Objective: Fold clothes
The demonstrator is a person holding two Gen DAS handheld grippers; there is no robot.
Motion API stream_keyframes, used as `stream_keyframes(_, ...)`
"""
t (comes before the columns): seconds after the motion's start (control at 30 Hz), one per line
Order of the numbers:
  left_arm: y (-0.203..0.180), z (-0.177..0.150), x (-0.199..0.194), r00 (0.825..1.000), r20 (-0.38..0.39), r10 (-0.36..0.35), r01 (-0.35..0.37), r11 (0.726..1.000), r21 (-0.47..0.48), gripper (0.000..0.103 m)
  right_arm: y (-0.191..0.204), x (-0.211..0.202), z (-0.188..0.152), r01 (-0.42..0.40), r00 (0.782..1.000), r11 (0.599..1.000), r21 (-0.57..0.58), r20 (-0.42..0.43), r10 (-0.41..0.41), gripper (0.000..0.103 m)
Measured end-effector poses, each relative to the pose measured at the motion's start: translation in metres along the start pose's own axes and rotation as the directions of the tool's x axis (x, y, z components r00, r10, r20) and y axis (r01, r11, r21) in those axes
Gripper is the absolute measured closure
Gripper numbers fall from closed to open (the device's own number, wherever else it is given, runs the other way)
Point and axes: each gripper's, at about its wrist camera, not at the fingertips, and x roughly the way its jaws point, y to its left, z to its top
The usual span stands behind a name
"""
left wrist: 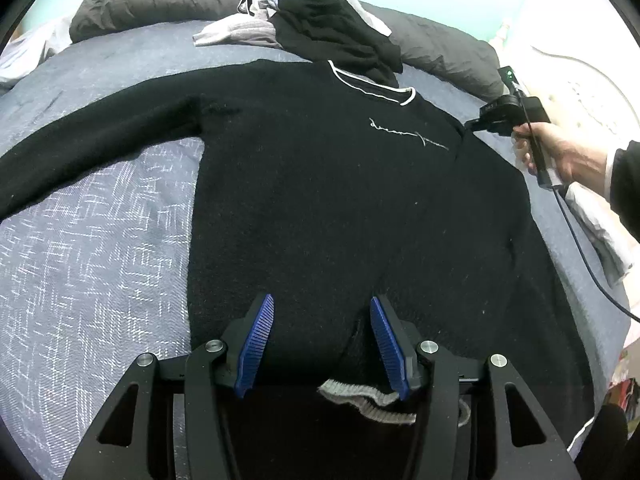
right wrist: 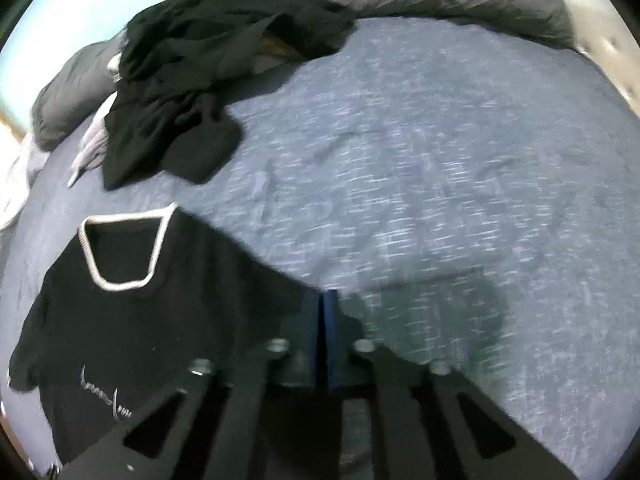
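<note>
1. The black sweater (left wrist: pixel 340 200) lies face up and spread flat on the blue-grey bedspread (left wrist: pixel 100 260), its white-trimmed neckline (left wrist: pixel 370 84) toward the pillows.
2. The left gripper (left wrist: pixel 322 344) points steeply down over the sweater's hem; its blue pads (left wrist: pixel 256 348) stand apart with black knit and a grey ribbed edge (left wrist: pixel 360 394) between them, and they do not visibly press the cloth.
3. The right hand (left wrist: pixel 560 152), in a dark sleeve, holds the right gripper (right wrist: pixel 323 336) tilted down at the sweater's shoulder edge, by the neckline's far side.
4. Its blue pads are closed together at the shoulder edge; blur hides whether cloth is pinched.
5. White script runs across the sweater's chest (left wrist: pixel 408 136); it is too fine to read.
6. A heap of dark clothes (left wrist: pixel 332 28) sits beyond the neckline.
</note>
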Motion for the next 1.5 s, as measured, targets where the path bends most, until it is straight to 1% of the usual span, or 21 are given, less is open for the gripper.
stream_keyframes(0.1, -0.001, -0.001, 0.000, 1.000, -0.002, 0.007, -0.007, 1.000, 0.006, 0.048, -0.003, -0.002, 0.000, 0.038, 0.999, 0.999, 0.009, 0.013, -0.038, 0.102)
stream_keyframes(0.13, -0.001, -0.001, 0.001, 1.000, -0.003, 0.008, -0.008, 1.000, 0.007, 0.048, -0.005, -0.004, 0.000, 0.034, 0.999, 0.999, 0.013, 0.020, -0.034, 0.102)
stream_keyframes(0.2, -0.001, 0.000, 0.001, 1.000, -0.002, 0.007, -0.007, 1.000, 0.007, 0.048, -0.005, -0.007, 0.000, 0.004, 0.999, 1.000, 0.016, 0.045, -0.005, 0.102)
stream_keyframes(0.27, 0.000, 0.000, 0.000, 1.000, -0.003, 0.004, -0.004, 1.000, 0.003, 0.048, -0.002, -0.008, 0.001, -0.014, 0.999, 1.000, -0.003, 0.047, 0.014, 0.102)
stream_keyframes(0.3, 0.001, 0.000, 0.001, 1.000, -0.004, 0.003, -0.003, 1.000, 0.003, 0.048, -0.002, -0.009, 0.002, -0.038, 0.998, 0.999, -0.009, 0.048, 0.038, 0.101)
stream_keyframes(0.37, 0.001, 0.000, 0.001, 1.000, -0.004, 0.003, -0.003, 1.000, 0.003, 0.048, -0.001, -0.006, 0.004, -0.071, 0.997, 0.998, -0.003, 0.026, 0.071, 0.100)
stream_keyframes(0.4, 0.001, 0.000, 0.001, 1.000, -0.004, 0.003, -0.003, 1.000, 0.003, 0.048, 0.000, -0.005, 0.005, -0.065, 0.998, 0.998, -0.005, 0.021, 0.065, 0.099)
stream_keyframes(0.47, 0.001, 0.000, 0.001, 1.000, -0.005, 0.003, -0.003, 1.000, 0.004, 0.048, 0.001, -0.004, 0.005, -0.059, 0.998, 0.998, -0.016, 0.031, 0.060, 0.091)
stream_keyframes(0.5, 0.001, 0.000, 0.002, 1.000, -0.005, 0.003, -0.003, 1.000, 0.004, 0.048, 0.001, -0.002, 0.005, -0.061, 0.998, 0.998, -0.014, 0.023, 0.061, 0.075)
stream_keyframes(0.53, 0.001, 0.000, 0.001, 1.000, -0.005, 0.004, -0.004, 1.000, 0.005, 0.048, 0.001, 0.000, 0.004, -0.061, 0.998, 0.998, -0.014, 0.015, 0.061, 0.069)
stream_keyframes(0.67, 0.000, -0.001, 0.002, 1.000, -0.006, 0.006, -0.006, 1.000, 0.008, 0.048, 0.006, 0.015, 0.000, -0.060, 0.998, 0.997, -0.037, -0.033, 0.059, 0.069)
stream_keyframes(0.73, 0.000, -0.001, 0.003, 1.000, -0.007, 0.006, -0.006, 1.000, 0.009, 0.048, 0.009, 0.017, -0.002, -0.062, 0.998, 0.997, -0.045, -0.030, 0.060, 0.084)
stream_keyframes(0.77, 0.000, -0.001, 0.003, 1.000, -0.007, 0.005, -0.005, 1.000, 0.008, 0.048, 0.009, 0.017, -0.002, -0.062, 0.998, 0.997, -0.040, -0.023, 0.062, 0.085)
stream_keyframes(0.83, 0.000, -0.001, 0.004, 1.000, -0.009, 0.005, -0.005, 1.000, 0.008, 0.048, 0.010, 0.016, -0.003, -0.060, 0.998, 0.997, -0.038, -0.013, 0.059, 0.093)
stream_keyframes(0.9, 0.000, -0.001, 0.004, 1.000, -0.010, 0.006, -0.006, 1.000, 0.009, 0.048, 0.010, 0.013, -0.003, -0.050, 0.999, 0.998, -0.030, 0.010, 0.050, 0.094)
stream_keyframes(1.03, 0.000, -0.002, 0.004, 1.000, -0.011, 0.010, -0.010, 1.000, 0.013, 0.048, -0.001, 0.003, -0.003, 0.005, 0.998, 1.000, 0.017, 0.068, -0.006, 0.096)
stream_keyframes(1.13, 0.000, -0.003, 0.004, 1.000, -0.011, 0.012, -0.012, 1.000, 0.015, 0.048, -0.006, 0.003, -0.002, 0.026, 0.997, 0.998, 0.052, 0.076, -0.030, 0.096)
stream_keyframes(1.27, 0.000, -0.004, 0.003, 1.000, -0.013, 0.010, -0.010, 1.000, 0.014, 0.048, -0.004, 0.010, 0.002, 0.016, 0.998, 0.998, 0.068, 0.063, -0.020, 0.095)
stream_keyframes(1.33, 0.000, -0.003, 0.004, 1.000, -0.014, 0.010, -0.010, 1.000, 0.014, 0.048, -0.007, 0.011, 0.004, -0.008, 0.998, 0.996, 0.094, 0.062, 0.002, 0.092)
stream_keyframes(1.4, -0.001, -0.003, 0.004, 1.000, -0.016, 0.010, -0.010, 1.000, 0.013, 0.048, -0.013, 0.007, 0.005, -0.031, 0.996, 0.992, 0.125, 0.083, 0.021, 0.091)
stream_keyframes(1.5, -0.001, -0.003, 0.004, 1.000, -0.018, 0.009, -0.009, 1.000, 0.010, 0.048, -0.025, -0.009, 0.004, -0.049, 0.989, 0.986, 0.162, 0.143, 0.026, 0.090)
